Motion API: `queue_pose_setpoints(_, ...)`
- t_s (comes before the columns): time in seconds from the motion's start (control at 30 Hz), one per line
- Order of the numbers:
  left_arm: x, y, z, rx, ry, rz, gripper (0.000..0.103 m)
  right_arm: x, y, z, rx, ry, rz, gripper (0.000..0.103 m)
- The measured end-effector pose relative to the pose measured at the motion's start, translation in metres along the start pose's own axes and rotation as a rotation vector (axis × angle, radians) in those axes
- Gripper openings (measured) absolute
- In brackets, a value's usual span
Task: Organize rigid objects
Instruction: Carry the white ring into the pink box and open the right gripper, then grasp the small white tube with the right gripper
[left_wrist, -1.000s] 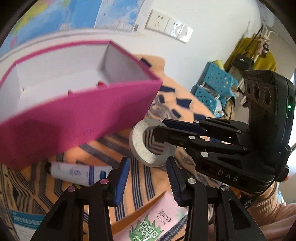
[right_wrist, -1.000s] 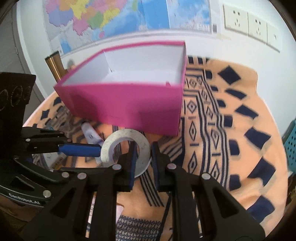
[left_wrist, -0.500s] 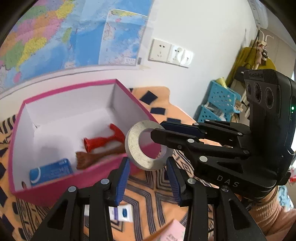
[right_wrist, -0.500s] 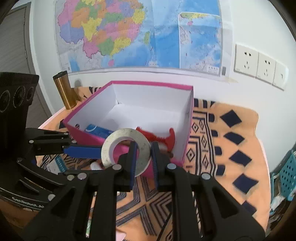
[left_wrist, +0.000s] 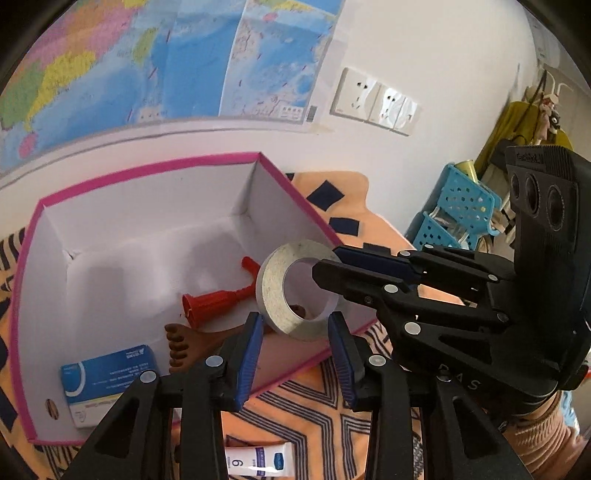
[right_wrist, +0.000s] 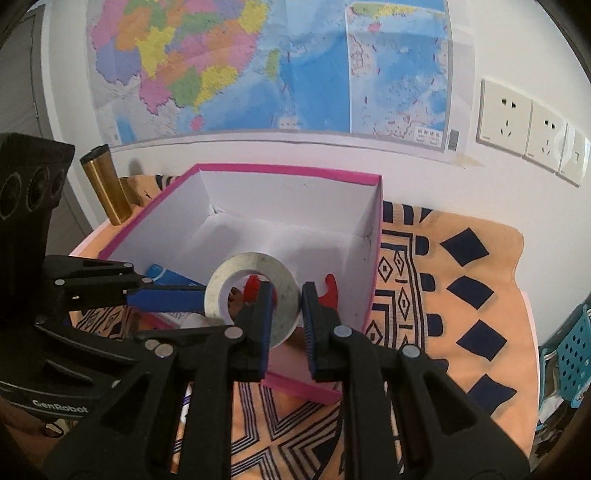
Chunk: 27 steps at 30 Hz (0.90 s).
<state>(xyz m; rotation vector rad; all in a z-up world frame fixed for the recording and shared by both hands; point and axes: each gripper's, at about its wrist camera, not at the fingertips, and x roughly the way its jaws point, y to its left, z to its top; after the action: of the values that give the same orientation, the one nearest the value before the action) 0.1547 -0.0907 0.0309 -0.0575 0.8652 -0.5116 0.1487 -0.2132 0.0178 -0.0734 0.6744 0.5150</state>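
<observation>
My left gripper has its jaws spread, holding nothing, just short of the pink box's near rim. My right gripper has its jaws clamped on the tape roll, held above that rim; the white floor beyond it lies open.
</observation>
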Motion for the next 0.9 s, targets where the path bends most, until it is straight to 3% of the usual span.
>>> queue_pose_setpoints(0.23, 0.014, 0.01, -0.002, -0.026, 0.038, 0.011, 0.036, 0.018, -0.004, -0.002, 0.004, 0.043, -0.026, 0.018)
queue_pose_setpoints(0.47, -0.02, 0.013, -0.021, -0.002, -0.058, 0.071, 0.04, 0.012, -0.005, -0.009, 0.024, 0.042, -0.031, 0.021)
queue_pose_setpoints(0.57, -0.046, 0.017, -0.038, 0.013, -0.118, 0.075, 0.046, -0.01, 0.001, -0.017, 0.031, -0.01, 0.014, 0.027)
queue_pose_setpoints(0.67, -0.066, 0.024, -0.058, 0.016, -0.15, 0.08, 0.05, -0.03, 0.011, -0.031, 0.03, -0.046, 0.077, 0.042)
queue_pose_setpoints(0.9, -0.058, 0.056, -0.095, -0.049, -0.064, 0.133, 0.05, -0.017, 0.036, -0.081, 0.066, 0.07, 0.226, 0.044)
